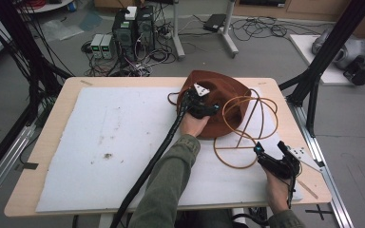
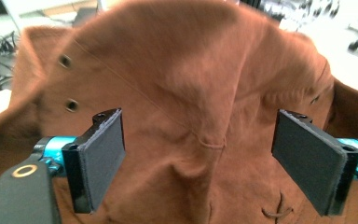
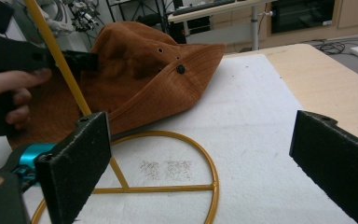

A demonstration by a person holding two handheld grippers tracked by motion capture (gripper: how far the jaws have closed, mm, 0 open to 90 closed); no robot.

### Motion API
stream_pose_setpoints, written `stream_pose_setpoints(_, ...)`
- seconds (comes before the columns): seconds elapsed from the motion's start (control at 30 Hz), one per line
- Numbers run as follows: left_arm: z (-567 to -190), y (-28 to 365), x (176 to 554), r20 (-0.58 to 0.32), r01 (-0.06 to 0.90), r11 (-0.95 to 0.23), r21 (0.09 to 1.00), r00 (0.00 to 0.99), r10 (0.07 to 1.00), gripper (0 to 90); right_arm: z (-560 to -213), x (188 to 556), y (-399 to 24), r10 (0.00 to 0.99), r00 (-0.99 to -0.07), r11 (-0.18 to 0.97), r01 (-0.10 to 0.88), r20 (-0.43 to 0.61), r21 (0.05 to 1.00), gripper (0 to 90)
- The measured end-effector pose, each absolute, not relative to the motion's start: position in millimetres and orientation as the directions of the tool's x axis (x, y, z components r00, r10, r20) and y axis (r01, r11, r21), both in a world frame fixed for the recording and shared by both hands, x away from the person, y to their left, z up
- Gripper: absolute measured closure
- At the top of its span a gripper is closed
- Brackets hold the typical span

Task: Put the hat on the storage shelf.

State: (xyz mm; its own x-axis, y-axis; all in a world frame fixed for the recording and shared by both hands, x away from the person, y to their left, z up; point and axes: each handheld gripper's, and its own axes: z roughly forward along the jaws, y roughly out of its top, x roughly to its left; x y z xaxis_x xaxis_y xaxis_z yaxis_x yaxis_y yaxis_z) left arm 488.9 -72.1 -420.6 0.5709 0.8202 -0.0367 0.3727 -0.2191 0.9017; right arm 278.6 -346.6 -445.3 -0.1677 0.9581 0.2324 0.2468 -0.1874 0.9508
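Note:
A brown corduroy hat (image 1: 218, 95) lies at the back of the white mat, leaning against a yellow wire stand (image 1: 241, 124). My left gripper (image 1: 209, 108) is at the hat's crown, open, and the brown hat (image 2: 191, 84) spans the space between its pads (image 2: 105, 158) without being pinched. My right gripper (image 1: 269, 147) hovers open near the table's right front, just beside the stand's base ring. In the right gripper view, the right gripper (image 3: 200, 158) has the yellow wire stand's ring (image 3: 168, 186) between its jaws on the mat, with the hat (image 3: 149, 79) beyond.
A white foam mat (image 1: 114, 137) covers most of the wooden table (image 1: 66, 95). Black frame posts (image 1: 313, 80) stand at the table's right. The floor behind holds computers (image 1: 133, 28) and tangled cables. The left gripper's thick black cable (image 1: 147, 171) trails across the mat toward the front.

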Motion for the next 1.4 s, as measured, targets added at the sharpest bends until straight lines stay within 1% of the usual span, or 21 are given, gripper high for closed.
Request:
stream_pose_setpoints(0.03,-422.6,-74.0,489.7,-0.038,0.38,-0.223,0.898,0.572,0.819,18.4,-445.3,278.6,-346.6,0.958,-0.168,-0.187,0.247,0.232,0.951,4.8)
stream_pose_setpoints(0.07,-425.6,-77.0,491.0,-0.027,0.384,-0.239,0.892,0.572,0.82,22.1,-445.3,278.9,-346.5,0.958,-0.168,-0.187,0.247,0.232,0.951,4.8)
stream_pose_setpoints(0.1,-425.6,-77.0,491.0,-0.027,0.384,-0.239,0.892,0.572,0.82,23.2,-445.3,278.9,-346.5,0.958,-0.168,-0.187,0.247,0.232,0.951,4.8)
stream_pose_setpoints(0.17,-426.8,-79.3,492.2,-0.031,0.387,-0.235,0.892,0.569,0.822,24.0,-445.3,279.1,-346.7,0.957,-0.169,-0.189,0.247,0.234,0.95,4.8)
stream_pose_setpoints(0.2,-426.6,-79.8,492.9,-0.03,0.387,-0.235,0.891,0.568,0.822,29.4,-445.2,279.2,-347.1,0.956,-0.17,-0.194,0.245,0.239,0.95,4.8)
stream_pose_setpoints(0.23,-426.2,-80.3,493.3,-0.031,0.385,-0.23,0.894,0.565,0.824,32.1,-445.1,279.1,-347.4,0.956,-0.169,-0.195,0.248,0.241,0.949,4.8)
stream_pose_setpoints(0.3,-426.1,-81.2,494.7,-0.041,0.394,-0.218,0.893,0.554,0.831,36.5,-445.2,279.2,-347.9,0.956,-0.168,-0.198,0.247,0.243,0.949,4.8)
stream_pose_setpoints(0.33,-426.6,-81.9,495.7,-0.047,0.402,-0.213,0.891,0.546,0.836,36.5,-445.2,279.2,-347.9,0.956,-0.168,-0.198,0.247,0.243,0.949,4.8)
stream_pose_setpoints(0.37,-427.3,-81.6,496.8,-0.057,0.411,-0.206,0.888,0.543,0.838,41.3,-445.3,279.4,-348.2,0.956,-0.167,-0.198,0.245,0.242,0.949,4.8)
stream_pose_setpoints(0.4,-428.1,-80.9,497.9,-0.07,0.421,-0.197,0.886,0.539,0.839,41.3,-445.3,279.4,-348.2,0.956,-0.167,-0.198,0.245,0.242,0.949,4.8)
stream_pose_setpoints(0.43,-428.9,-80.5,498.7,-0.08,0.434,-0.191,0.88,0.532,0.843,45.5,-445.3,279.3,-348.2,0.955,-0.167,-0.201,0.245,0.245,0.949,4.8)
stream_pose_setpoints(0.47,-429.6,-80.1,499.4,-0.088,0.444,-0.187,0.876,0.529,0.844,55.9,-445.3,279.2,-348.3,0.955,-0.166,-0.202,0.245,0.246,0.948,4.8)
stream_pose_setpoints(0.5,-429.6,-79.7,499.5,-0.083,0.449,-0.193,0.872,0.525,0.847,55.9,-445.3,279.2,-348.3,0.955,-0.166,-0.202,0.245,0.246,0.948,4.8)
stream_pose_setpoints(0.57,-429.0,-80.2,499.2,-0.07,0.448,-0.205,0.87,0.524,0.849,72.6,-445.3,279.1,-348.4,0.954,-0.167,-0.203,0.246,0.248,0.948,4.8)
stream_pose_setpoints(0.63,-427.4,-81.6,497.8,-0.054,0.443,-0.223,0.868,0.53,0.846,84.9,-445.3,279.2,-348.8,0.955,-0.167,-0.2,0.247,0.245,0.948,4.8)
stream_pose_setpoints(0.67,-426.4,-81.6,498.0,-0.052,0.45,-0.234,0.862,0.537,0.842,86.5,-445.3,279.2,-348.9,0.955,-0.168,-0.201,0.247,0.246,0.948,4.8)
stream_pose_setpoints(0.83,-421.4,-76.9,499.0,-0.078,0.471,-0.218,0.855,0.533,0.843,87.0,-445.1,278.3,-348.6,0.955,-0.17,-0.196,0.25,0.242,0.948,4.9)
stream_pose_setpoints(1.03,-415.6,-75.4,496.8,-0.005,0.414,-0.252,0.875,0.527,0.85,87.3,-445.1,277.7,-349.9,0.955,-0.166,-0.2,0.249,0.246,0.947,4.9)
stream_pose_setpoints(1.17,-410.6,-72.7,496.3,-0.017,0.401,-0.232,0.886,0.529,0.849,87.4,-445.1,277.4,-350.5,0.956,-0.166,-0.199,0.246,0.243,0.949,4.8)
stream_pose_setpoints(1.37,-391.4,-69.8,488.6,0.015,0.306,-0.193,0.932,0.502,0.865,87.2,-445.2,276.7,-352.0,0.955,-0.164,-0.205,0.246,0.249,0.947,4.8)
stream_pose_setpoints(1.4,-391.4,-69.8,488.6,0.015,0.306,-0.193,0.932,0.502,0.865,87.2,-445.2,276.7,-352.0,0.955,-0.164,-0.205,0.246,0.249,0.947,4.8)
